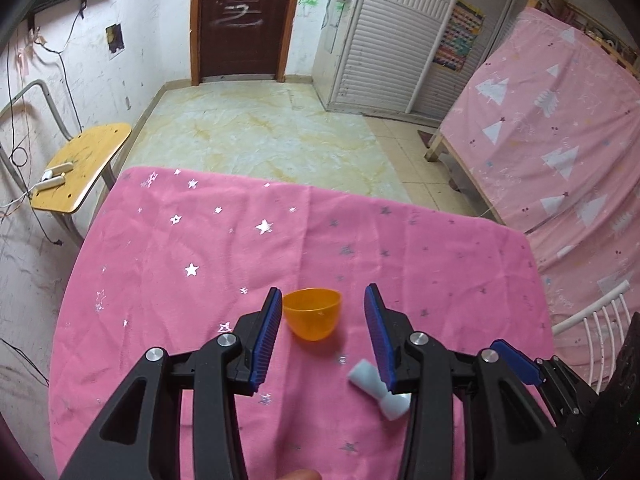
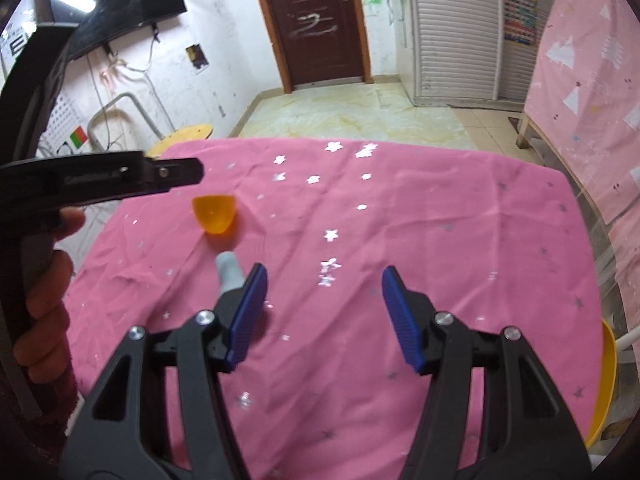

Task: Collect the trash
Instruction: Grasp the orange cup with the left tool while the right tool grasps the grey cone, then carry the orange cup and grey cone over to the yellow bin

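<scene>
The left gripper (image 1: 322,304) has its blue pads wide apart and holds nothing; one orange half-shell cup (image 1: 312,313) lies on its side between the fingertips, just beside the left pad, contact unclear. One pale blue spool-shaped piece (image 1: 379,389) lies near, partly behind the right finger. The right gripper (image 2: 324,280) is likewise spread and empty, over the pink star-printed tablecloth (image 2: 420,208). That cup (image 2: 214,214) and spool (image 2: 229,274) lie to its left. Far left stands one yellow chair (image 1: 80,166).
</scene>
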Available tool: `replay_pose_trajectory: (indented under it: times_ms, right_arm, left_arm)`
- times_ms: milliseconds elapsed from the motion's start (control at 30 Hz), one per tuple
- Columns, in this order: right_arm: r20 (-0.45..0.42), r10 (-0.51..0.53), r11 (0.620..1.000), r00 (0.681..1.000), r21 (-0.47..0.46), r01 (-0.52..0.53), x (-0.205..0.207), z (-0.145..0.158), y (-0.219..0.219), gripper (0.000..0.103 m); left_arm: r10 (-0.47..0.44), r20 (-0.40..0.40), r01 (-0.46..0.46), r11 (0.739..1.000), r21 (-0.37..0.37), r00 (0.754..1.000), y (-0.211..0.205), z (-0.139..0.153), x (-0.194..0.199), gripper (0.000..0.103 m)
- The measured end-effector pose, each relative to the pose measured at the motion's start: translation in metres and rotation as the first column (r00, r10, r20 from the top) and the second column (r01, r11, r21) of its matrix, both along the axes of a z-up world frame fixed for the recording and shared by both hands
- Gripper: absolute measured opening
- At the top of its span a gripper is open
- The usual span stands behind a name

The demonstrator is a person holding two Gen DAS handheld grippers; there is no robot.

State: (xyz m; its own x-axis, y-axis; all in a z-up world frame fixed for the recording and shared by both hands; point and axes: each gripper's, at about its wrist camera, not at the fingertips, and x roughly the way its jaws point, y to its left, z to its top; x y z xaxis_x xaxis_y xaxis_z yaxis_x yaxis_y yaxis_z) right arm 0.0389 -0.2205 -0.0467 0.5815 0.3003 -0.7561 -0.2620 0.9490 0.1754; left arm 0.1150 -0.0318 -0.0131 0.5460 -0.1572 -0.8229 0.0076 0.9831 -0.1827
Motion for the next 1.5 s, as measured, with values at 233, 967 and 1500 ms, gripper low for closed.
replay_pose_trajectory:
  times_ms: [233,967,1500]
  right_arm:
    - [-0.017,0.056,0.998,0.998,-0.001,-0.056,0.005,-0.005,0.021,0.059]
    - [-0.078,0.167,0.986,0.983,-0.006,-0.168,0.007,-0.020,0.064,0.057]
    - [-0.035,0.131,0.991,0.991,-0.020,-0.132,-0.003,-0.011,0.054,0.032]
  left_arm:
    - [0.004,-0.049,-0.003,1.000,0.017,0.999,0.006,-0.022,0.011,0.035]
    - [-0.055,-0.099,0.054,0.998,-0.012,0.994,-0.011,-0.049,0.025,0.034]
    - [-0.054,-0.041,0.054,0.998,0.010,0.998,-0.019,-0.030,0.017,0.033]
